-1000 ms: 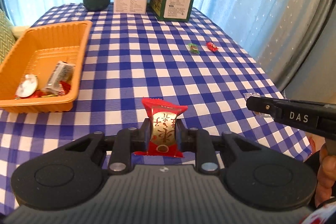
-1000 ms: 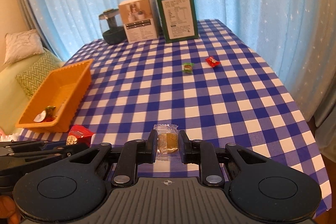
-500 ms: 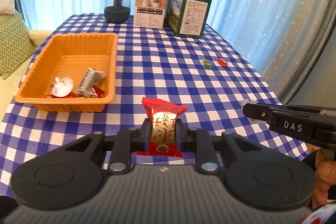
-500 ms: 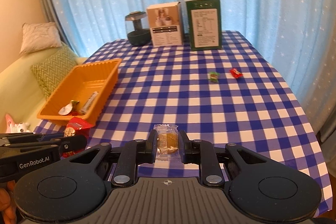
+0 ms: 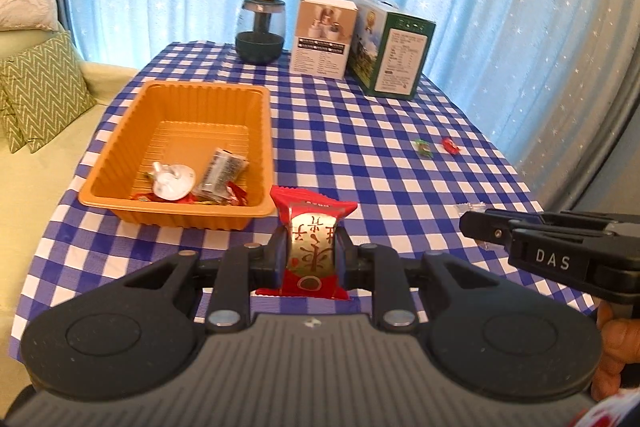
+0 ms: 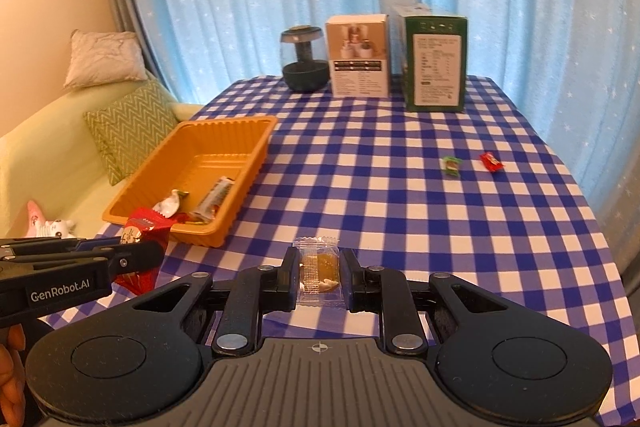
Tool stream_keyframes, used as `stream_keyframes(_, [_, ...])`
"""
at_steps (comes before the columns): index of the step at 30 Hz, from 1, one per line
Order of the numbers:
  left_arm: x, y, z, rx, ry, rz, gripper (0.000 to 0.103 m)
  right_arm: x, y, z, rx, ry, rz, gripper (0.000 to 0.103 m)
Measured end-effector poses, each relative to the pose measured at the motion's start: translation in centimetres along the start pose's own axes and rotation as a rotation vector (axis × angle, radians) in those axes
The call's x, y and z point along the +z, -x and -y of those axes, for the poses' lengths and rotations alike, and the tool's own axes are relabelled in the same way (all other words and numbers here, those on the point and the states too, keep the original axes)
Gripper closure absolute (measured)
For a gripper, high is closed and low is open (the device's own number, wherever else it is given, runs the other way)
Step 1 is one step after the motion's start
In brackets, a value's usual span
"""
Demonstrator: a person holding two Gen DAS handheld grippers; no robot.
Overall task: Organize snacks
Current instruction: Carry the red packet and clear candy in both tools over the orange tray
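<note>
Left wrist view: the left claw (image 5: 311,255) is clamped on one red-and-gold snack packet (image 5: 311,247) at lower centre, one orange tray (image 5: 132,155) at left holds several wrapped snacks, and two small candies, green (image 5: 423,147) and red (image 5: 450,146), lie at right on the checked desk (image 5: 360,131). Right wrist view: the right claw (image 6: 319,277) grips one clear packet (image 6: 319,273) with a brownish sweet inside, lower centre; two boxes (image 6: 358,61) and one dark jar (image 6: 302,59) stand at the top.

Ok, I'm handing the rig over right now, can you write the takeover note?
Left gripper: shut on the red snack packet.
Right gripper: shut on the clear-wrapped snack.
Orange tray: a few wrapped snacks already in it.
Green candy and red candy lie loose on the checked tablecloth.
Left: drop both held snacks in the tray, then fetch the two candies.
</note>
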State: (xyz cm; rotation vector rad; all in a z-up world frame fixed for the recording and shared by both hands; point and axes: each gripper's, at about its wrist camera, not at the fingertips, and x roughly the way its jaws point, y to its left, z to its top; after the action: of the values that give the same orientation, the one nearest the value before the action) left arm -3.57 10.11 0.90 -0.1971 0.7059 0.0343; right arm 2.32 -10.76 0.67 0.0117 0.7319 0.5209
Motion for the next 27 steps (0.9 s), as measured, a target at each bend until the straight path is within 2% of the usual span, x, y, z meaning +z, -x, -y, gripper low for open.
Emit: stream_keyframes(27, [2.6, 1.4, -7.6, 0.119, 0.066, 0.054, 0.082, 3.4, -4.8, -7.0, 0.129, 0.092, -0.003, 0.082])
